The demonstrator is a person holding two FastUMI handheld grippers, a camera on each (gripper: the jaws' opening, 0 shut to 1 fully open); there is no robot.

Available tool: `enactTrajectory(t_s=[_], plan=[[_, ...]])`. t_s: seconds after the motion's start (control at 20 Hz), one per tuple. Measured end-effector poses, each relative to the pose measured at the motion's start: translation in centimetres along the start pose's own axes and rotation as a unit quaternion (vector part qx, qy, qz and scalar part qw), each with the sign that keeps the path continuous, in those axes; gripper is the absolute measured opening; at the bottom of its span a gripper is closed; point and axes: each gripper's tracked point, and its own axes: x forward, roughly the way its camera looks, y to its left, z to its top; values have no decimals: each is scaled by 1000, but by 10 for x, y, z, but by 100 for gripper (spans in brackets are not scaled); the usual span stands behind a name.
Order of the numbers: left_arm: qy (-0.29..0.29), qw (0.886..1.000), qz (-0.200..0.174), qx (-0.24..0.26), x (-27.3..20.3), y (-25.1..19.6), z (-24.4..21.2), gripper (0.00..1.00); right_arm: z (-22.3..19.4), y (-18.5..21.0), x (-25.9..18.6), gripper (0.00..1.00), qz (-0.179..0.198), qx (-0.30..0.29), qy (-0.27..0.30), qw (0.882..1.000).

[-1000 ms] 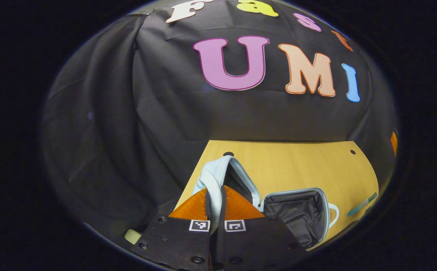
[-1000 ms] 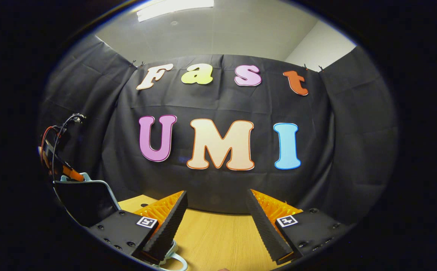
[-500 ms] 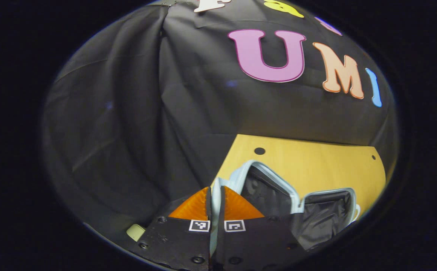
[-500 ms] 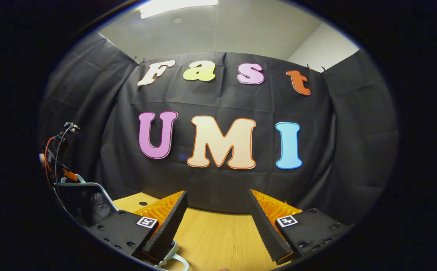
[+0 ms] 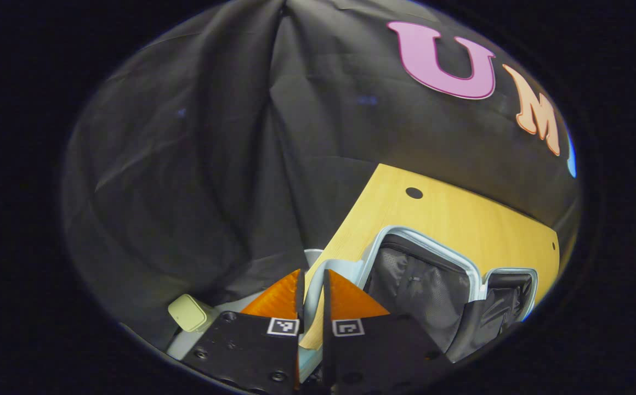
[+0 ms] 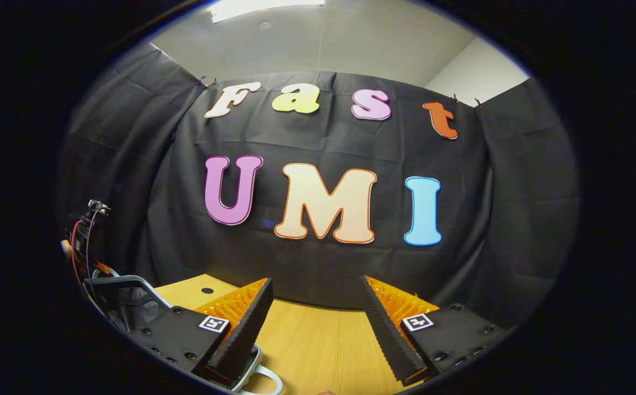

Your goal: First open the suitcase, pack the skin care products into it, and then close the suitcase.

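1. Left gripper (image 5: 311,299) fingers clenched on lid rim of pale-blue hard-shell suitcase (image 5: 422,249), lying open on wooden worktop (image 5: 449,214); 
2. Shell prob. light, stiff, slick; grip rim edge; right gripper (image 6: 316,318) fingers released.

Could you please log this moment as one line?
phase: opening suitcase | left tool: shut on lid edge | right tool: open, idle above table

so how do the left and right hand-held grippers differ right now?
Left hand-held gripper: fingers nearly together, pinching the pale edge of the suitcase lid. Right hand-held gripper: fingers spread wide, nothing between them.
The left one is down at the open suitcase; the right one points level at the booth wall, over bare table.
Shared: both carry square markers on their finger mounts.
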Motion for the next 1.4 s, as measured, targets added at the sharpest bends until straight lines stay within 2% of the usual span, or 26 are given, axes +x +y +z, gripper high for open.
enactTrajectory(t_s=[0.05,0.1,0.15,0.3,0.35,0.5,0.65,0.8,1.0,1.4], plan=[[-19,1000,4,-12,-3,1,7,12,0,-2,-2,100,-1,0,1,1000],[-46,999,-4,-29,-3,-4,16,12,1,-5,-3,100,-2,-1,0,1000],[-67,997,-16,-42,-8,-12,27,29,2,-8,-4,99,-3,-1,-3,1000],[-115,992,-16,-45,-42,-34,45,81,0,-18,-8,98,2,0,-1,1000],[-133,990,-14,-45,-56,-42,52,88,1,-23,-11,98,3,2,-3,1000],[-184,982,-19,-38,-105,-72,65,96,0,-40,-18,99,6,14,-6,1000],[-217,975,-41,-23,-149,-128,70,96,-6,-56,-23,98,14,20,1,1000],[-225,969,-96,-19,-186,-197,64,96,-10,-77,-29,100,15,25,1,1000],[-231,962,-147,-1,-219,-272,43,95,-9,-108,-39,100,10,38,-9,999],[-218,949,-222,57,-271,-393,-3,95,-21,-175,-58,99,-11,54,-7,998]])
